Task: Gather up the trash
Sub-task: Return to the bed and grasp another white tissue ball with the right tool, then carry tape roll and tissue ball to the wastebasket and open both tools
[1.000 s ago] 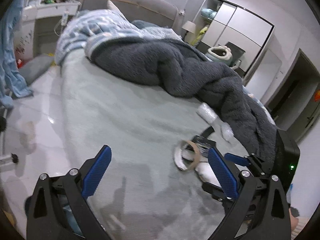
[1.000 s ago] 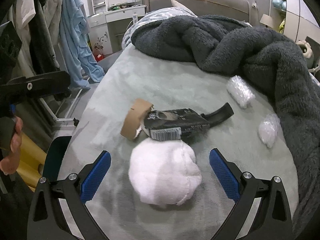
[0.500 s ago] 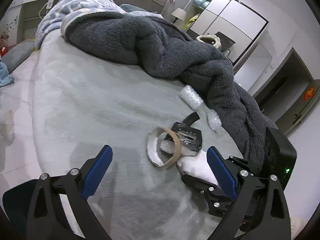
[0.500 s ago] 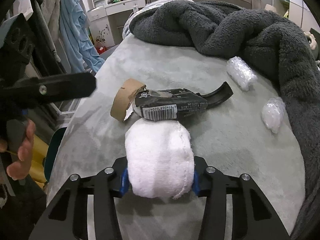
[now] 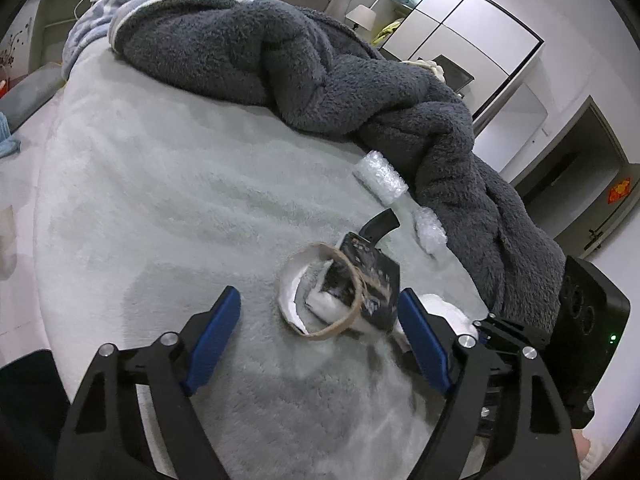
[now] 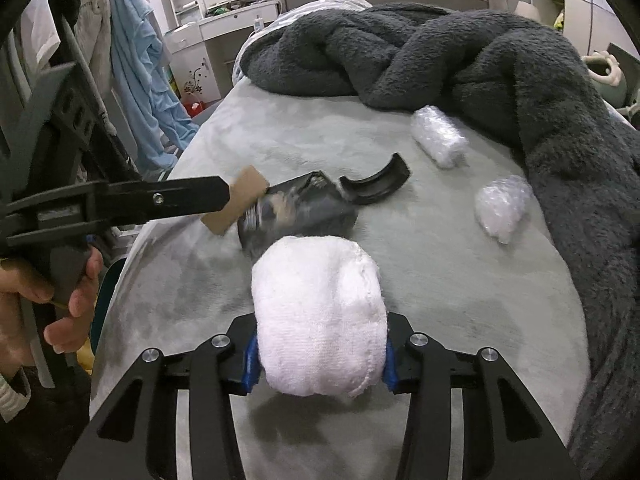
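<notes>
My right gripper (image 6: 318, 358) is shut on a white fluffy wad (image 6: 320, 316) and holds it just above the grey bed cover. Ahead of it lie a cardboard tape ring (image 6: 236, 200), a black packet (image 6: 296, 208), blurred, and a curved black piece (image 6: 378, 182). Two bubble-wrap lumps lie further right, one roll (image 6: 438, 138) and one ball (image 6: 500, 206). My left gripper (image 5: 320, 340) is open, its fingers on either side of the tape ring (image 5: 324, 292) and the black packet (image 5: 368, 276). The white wad (image 5: 444, 312) shows behind its right finger.
A dark grey fleece blanket (image 5: 304, 60) is heaped across the far and right side of the bed (image 5: 160, 200). Clothes (image 6: 136, 60) hang to the left of the bed, and a white dresser (image 6: 224, 28) stands behind. A wardrobe (image 5: 460, 20) stands at the far right.
My right gripper closed on the white wad and lifted it slightly. My left gripper moved in until its open fingers straddle the tape ring and packet. The packet has shifted.
</notes>
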### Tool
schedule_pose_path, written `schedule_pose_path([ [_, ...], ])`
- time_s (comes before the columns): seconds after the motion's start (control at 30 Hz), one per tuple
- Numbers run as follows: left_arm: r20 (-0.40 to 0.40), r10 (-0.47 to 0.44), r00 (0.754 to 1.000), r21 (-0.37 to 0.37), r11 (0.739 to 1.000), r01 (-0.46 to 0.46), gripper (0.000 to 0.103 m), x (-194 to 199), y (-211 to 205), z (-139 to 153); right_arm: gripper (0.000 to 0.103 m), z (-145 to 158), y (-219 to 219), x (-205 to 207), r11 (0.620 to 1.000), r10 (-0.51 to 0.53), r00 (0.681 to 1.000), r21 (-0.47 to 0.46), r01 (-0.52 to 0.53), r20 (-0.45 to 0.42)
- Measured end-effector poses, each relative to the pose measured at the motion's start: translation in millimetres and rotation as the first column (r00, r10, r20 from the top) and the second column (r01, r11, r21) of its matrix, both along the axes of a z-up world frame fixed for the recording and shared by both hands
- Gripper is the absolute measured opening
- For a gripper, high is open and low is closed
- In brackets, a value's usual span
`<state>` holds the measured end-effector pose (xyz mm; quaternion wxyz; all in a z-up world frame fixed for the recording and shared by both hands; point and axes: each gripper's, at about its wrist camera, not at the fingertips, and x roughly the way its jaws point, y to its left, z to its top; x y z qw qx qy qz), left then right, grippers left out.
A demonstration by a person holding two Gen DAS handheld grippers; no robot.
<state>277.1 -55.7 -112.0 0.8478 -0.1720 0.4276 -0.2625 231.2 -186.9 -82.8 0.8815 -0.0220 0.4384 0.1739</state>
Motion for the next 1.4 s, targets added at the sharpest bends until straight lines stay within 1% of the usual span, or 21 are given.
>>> schedule_pose_path([
  [0.2,-0.026,0.003,1.000,-0.025,1.000,-0.003,0.074,6,-3,-8,0.046,5,-9,-4,1.000,-0.010,1.000,0.011,0.010,0.009],
  [0.4,-0.012,-0.021,1.000,0.018,1.000,0.021,0.062,4,-14,-7,0.046,9,-14,-6,1.000,-0.017,1.000,0.019,0.016,0.015],
  [0.47,-0.011,-0.029,1.000,0.040,0.999,0.029,0.053,4,-18,-8,0.046,10,-15,-7,1.000,-0.018,1.000,0.020,0.018,0.017],
  [0.53,-0.004,-0.032,0.999,0.057,0.998,0.032,0.049,3,-20,-8,0.046,12,-15,-7,1.000,-0.019,1.000,0.022,0.019,0.020],
  [0.7,0.014,-0.030,0.999,0.079,0.996,0.029,0.049,-1,-18,-3,0.046,19,-12,-5,0.999,-0.019,0.999,0.032,0.018,0.030],
  [0.83,0.049,-0.025,0.998,0.110,0.994,0.019,0.049,-10,-12,9,0.046,28,-2,-4,0.999,-0.012,0.999,0.040,0.010,0.044],
  [1.0,0.086,-0.022,0.996,0.179,0.984,0.006,0.049,-24,-4,26,0.046,36,13,-3,0.999,0.005,0.998,0.054,-0.008,0.056],
  [1.1,0.107,-0.025,0.994,0.232,0.973,-0.001,0.049,-32,3,35,0.046,42,18,-3,0.998,0.008,0.998,0.065,-0.012,0.062],
  [1.17,0.108,-0.023,0.994,0.259,0.966,-0.006,0.049,-35,8,37,0.046,47,23,-3,0.997,0.008,0.997,0.073,-0.013,0.071],
  [1.4,0.065,0.017,0.998,0.300,0.953,-0.036,0.049,-41,39,40,0.046,67,50,0,0.995,0.033,0.994,0.092,-0.042,0.107],
])
